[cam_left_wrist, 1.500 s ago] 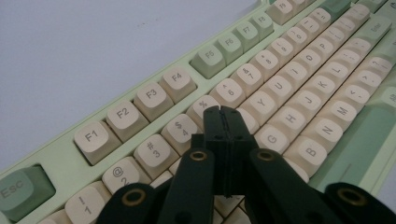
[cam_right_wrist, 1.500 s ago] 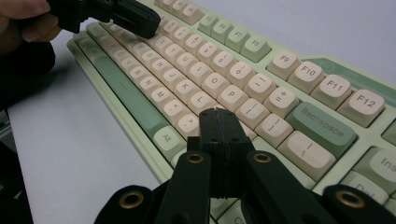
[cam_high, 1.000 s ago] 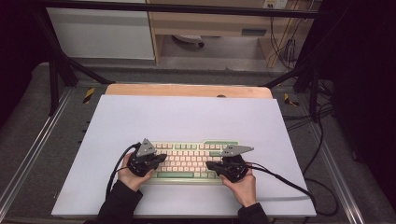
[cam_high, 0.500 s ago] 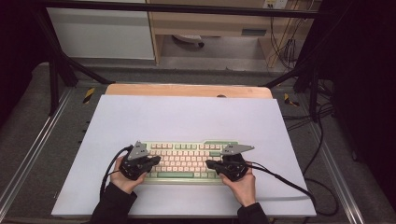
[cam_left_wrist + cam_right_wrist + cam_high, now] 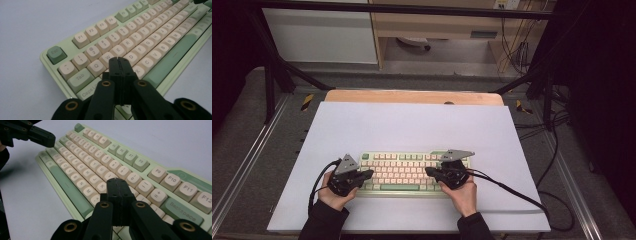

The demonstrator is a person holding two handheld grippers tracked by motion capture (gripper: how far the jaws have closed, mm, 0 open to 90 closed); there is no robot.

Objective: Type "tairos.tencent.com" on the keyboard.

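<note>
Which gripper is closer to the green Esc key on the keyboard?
Left. The left gripper hovers shut over the letter keys near Q and W, close to the Esc key. The right gripper sits at the keyboard's opposite end.

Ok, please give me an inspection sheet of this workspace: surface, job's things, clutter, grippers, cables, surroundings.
Surface: white board on a wooden table.
Job's things: green and cream keyboard, flat near the front edge.
Clutter: nothing seen.
Grippers: left hand-held gripper shut, over the keyboard's left end; right hand-held gripper shut, over its right half.
Cables: black cable trails right from the right gripper; another loops by the left hand.
Surroundings: black frame, grey floor, more cables at right.
</note>
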